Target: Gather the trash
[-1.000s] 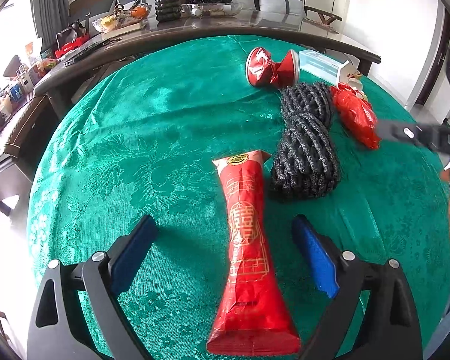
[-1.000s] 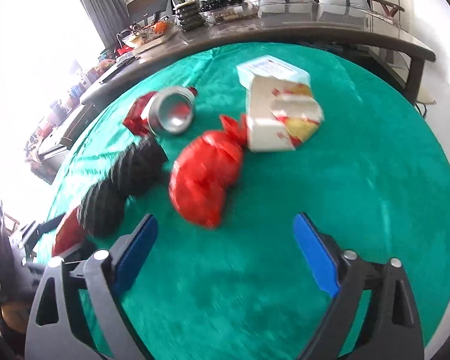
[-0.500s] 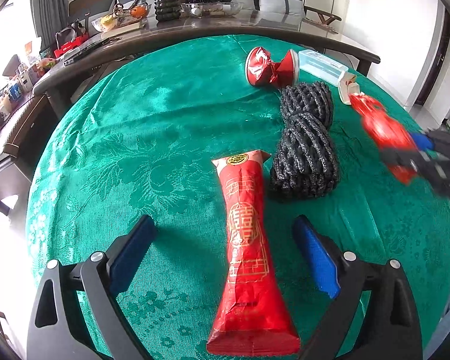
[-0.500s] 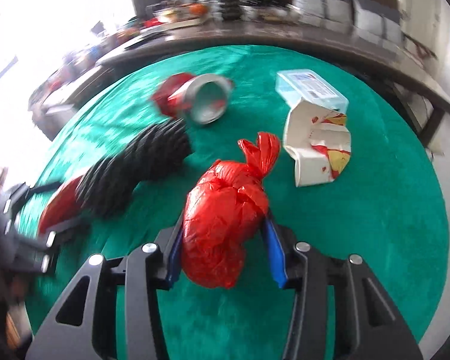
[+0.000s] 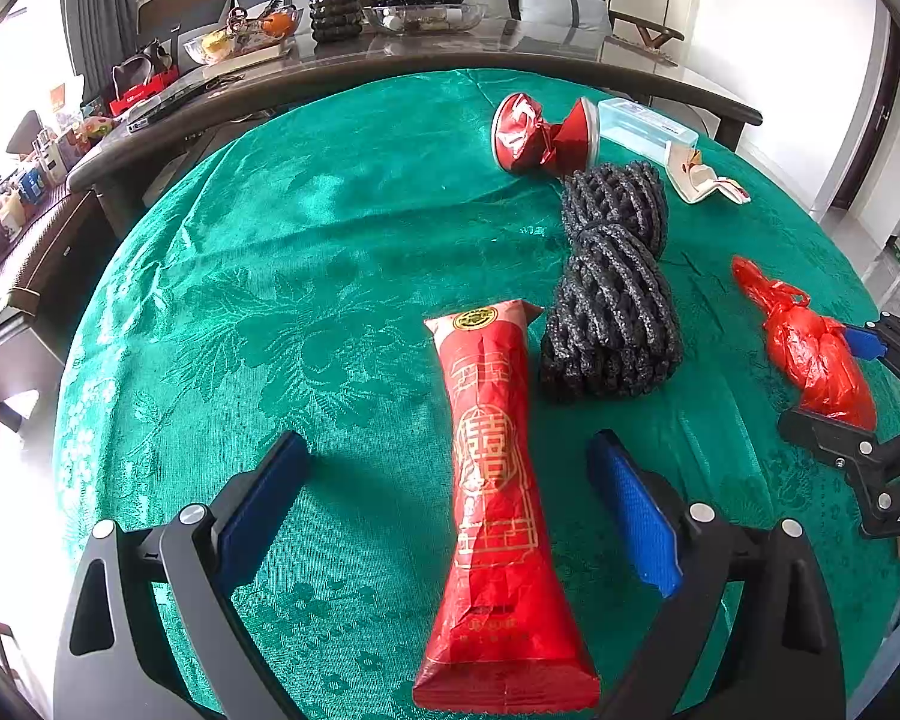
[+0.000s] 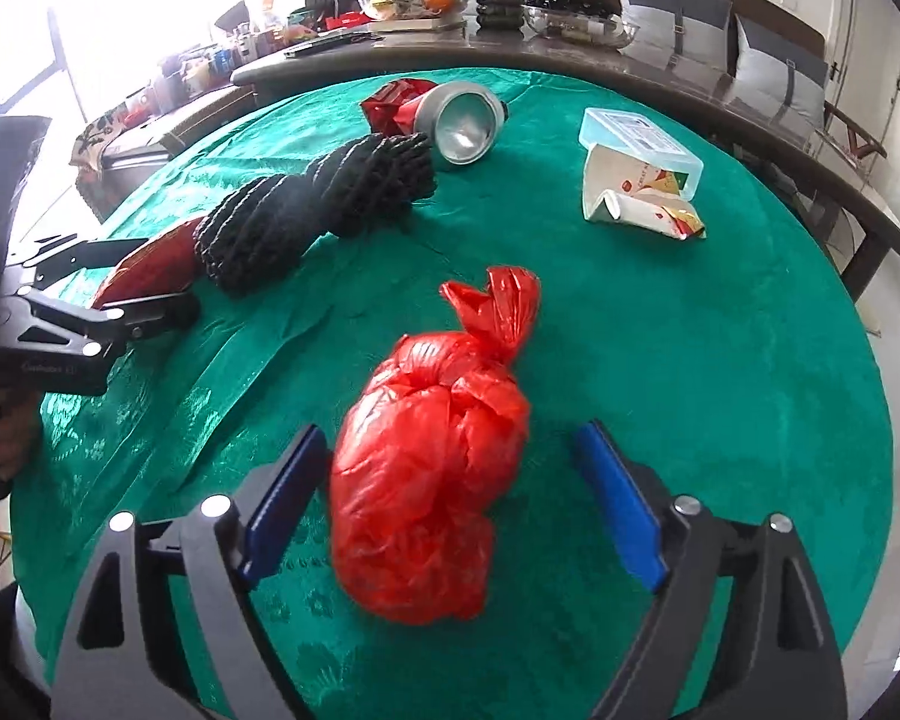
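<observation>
a: what's nearest the right gripper [image 6: 453,504]?

b: a knotted red plastic bag [image 6: 429,480] lying on the round green patterned tablecloth [image 6: 720,372], between the blue pads. the fingers are spread wide; the left pad sits just beside the bag, the right pad stands clear of it. the bag's knot points to 12 o'clock.

a: and the left gripper [image 5: 450,510]?

b: also spread wide, straddling a long red foil packet with gold print [image 5: 498,510] that runs from 6 toward 12 o'clock. neither pad touches it.

a: further out?

b: in the left wrist view, a bundle of black braided rope [image 5: 612,294] lies just beside the packet's far end at about 1 o'clock. the red bag shows at 3 o'clock, with the right gripper's fingers on either side of it.

a: beyond the rope?

b: a crumpled red can with a silver open end [image 6: 450,114] lying on its side, near the rope's far end. at 1 o'clock in the right wrist view sits a flattened white paper cup [image 6: 636,198] touching a clear pale-blue plastic box [image 6: 642,141].

a: behind all that?

b: a dark curved table [image 5: 480,54] carrying glass bowls and a potted plant.
</observation>
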The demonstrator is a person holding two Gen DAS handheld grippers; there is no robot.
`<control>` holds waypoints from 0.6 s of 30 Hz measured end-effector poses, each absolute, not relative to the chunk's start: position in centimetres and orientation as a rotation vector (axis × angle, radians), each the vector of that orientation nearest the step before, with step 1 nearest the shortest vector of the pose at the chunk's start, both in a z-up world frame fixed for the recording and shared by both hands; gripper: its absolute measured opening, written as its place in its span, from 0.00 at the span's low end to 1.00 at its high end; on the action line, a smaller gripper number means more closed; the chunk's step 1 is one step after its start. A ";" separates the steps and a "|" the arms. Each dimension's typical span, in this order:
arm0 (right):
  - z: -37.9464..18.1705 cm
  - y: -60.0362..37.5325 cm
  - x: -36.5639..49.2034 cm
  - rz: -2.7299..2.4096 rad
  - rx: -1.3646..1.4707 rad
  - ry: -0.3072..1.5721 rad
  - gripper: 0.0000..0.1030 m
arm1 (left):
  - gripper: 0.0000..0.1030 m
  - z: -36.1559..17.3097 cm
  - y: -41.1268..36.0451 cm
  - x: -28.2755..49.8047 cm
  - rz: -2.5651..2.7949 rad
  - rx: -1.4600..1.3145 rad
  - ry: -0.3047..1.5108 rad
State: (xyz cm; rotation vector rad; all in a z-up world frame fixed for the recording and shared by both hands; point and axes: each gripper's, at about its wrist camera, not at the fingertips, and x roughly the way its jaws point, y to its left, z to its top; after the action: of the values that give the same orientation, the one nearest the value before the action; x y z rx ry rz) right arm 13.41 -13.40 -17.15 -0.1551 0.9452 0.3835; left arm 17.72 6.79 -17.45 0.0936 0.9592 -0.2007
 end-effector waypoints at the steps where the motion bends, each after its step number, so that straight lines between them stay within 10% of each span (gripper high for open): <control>1: -17.1 -13.4 13.4 0.382 -0.154 0.946 0.83 | 0.90 -17.5 6.8 17.7 -0.201 0.094 0.959; 18: -17.1 -13.5 13.1 0.385 -0.147 0.947 0.84 | 0.95 -17.4 7.1 17.5 -0.292 0.140 1.001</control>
State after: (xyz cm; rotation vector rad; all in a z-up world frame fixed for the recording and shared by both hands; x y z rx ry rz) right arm 13.08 -13.52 -17.09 -0.1471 0.9472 0.3847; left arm 17.53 7.07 -17.41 0.1398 1.0008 -0.2924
